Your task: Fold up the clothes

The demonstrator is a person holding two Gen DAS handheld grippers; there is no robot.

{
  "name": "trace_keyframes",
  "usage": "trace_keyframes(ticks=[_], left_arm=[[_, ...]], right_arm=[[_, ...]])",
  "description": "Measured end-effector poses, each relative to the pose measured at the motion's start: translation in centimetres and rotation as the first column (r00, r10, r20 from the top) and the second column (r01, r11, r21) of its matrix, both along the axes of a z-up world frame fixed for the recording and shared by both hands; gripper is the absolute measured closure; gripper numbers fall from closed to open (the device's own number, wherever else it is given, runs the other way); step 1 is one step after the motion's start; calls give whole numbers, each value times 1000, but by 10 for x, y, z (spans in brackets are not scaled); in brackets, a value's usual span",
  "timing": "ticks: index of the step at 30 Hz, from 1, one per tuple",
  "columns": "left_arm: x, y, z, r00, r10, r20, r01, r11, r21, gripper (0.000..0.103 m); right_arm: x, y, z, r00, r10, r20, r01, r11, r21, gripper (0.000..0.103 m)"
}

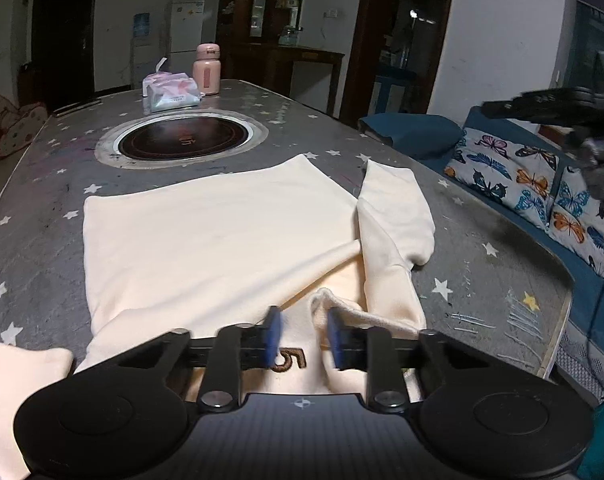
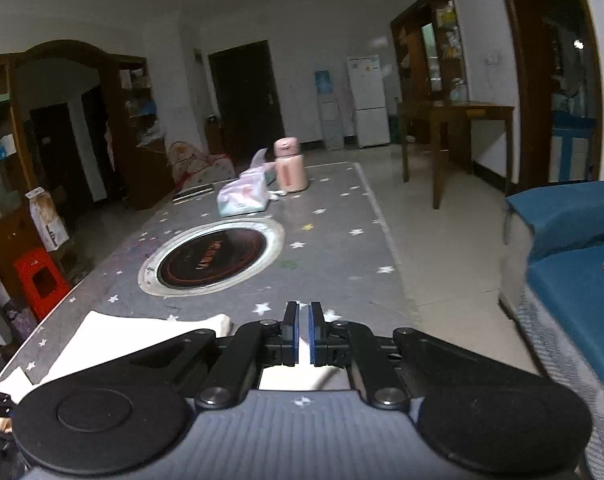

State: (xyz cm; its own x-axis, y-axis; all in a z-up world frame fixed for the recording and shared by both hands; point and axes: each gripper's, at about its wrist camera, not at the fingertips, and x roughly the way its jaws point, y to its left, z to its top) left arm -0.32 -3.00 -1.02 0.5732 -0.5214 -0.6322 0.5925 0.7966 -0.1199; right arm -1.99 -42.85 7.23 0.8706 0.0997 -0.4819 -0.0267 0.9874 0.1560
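A cream sweatshirt lies partly folded on the grey star-patterned table. Its right sleeve is folded in over the body, and a brown "5" shows near its front edge. My left gripper hangs open just above the garment's near edge, with a fabric fold against its right pad. My right gripper is shut and empty, raised above the table's right side. The cream garment shows below it to the left. The right gripper also appears at the far right of the left wrist view.
A round black induction hob is set in the table's middle. A pink flask and a tissue pack stand at the far end. A blue sofa with butterfly cushions runs along the right. A red stool stands left.
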Motion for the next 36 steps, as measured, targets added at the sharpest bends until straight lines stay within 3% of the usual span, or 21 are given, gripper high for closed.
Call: trace_keyframes(ticks=[4,9,13,16,21,24,29,34,35,36], left_arm=[[-4,-3,0,1000,-25,10,25,1000,4,95],[-8,-2,12,1000,-21,11,22,1000,-11,91],[-4,-10,30,1000,-14,27,17,997,-76,60],[2,-31,33,999,-48,22,50,995,-89,54],[15,-74,15,996,-91,-8,90,996,-19,54],[20,-87,6,996,-91,-22,91,996,15,56],[24,-89,-3,995,-87,-41,88,996,9,93],[12,-83,6,993,-121,11,121,991,-54,95],[9,-82,9,991,-132,20,133,989,-65,95],[7,-82,10,989,-144,26,146,987,-72,95]], right_arm=[[-7,-4,-6,998,-8,-55,6,1000,-27,95],[25,15,-33,990,38,-136,-39,999,-6,94],[49,32,-45,984,77,-162,-77,997,3,85],[65,41,-51,978,96,-183,-97,995,4,79],[92,46,-69,970,86,-229,-95,995,-28,73],[105,48,-79,964,81,-253,-98,993,-58,70],[122,56,-89,956,109,-274,-138,987,-88,67],[139,63,-104,948,105,-302,-150,980,-129,68],[140,65,-105,950,103,-294,-152,977,-148,71],[141,67,-106,952,100,-289,-153,974,-166,84]])
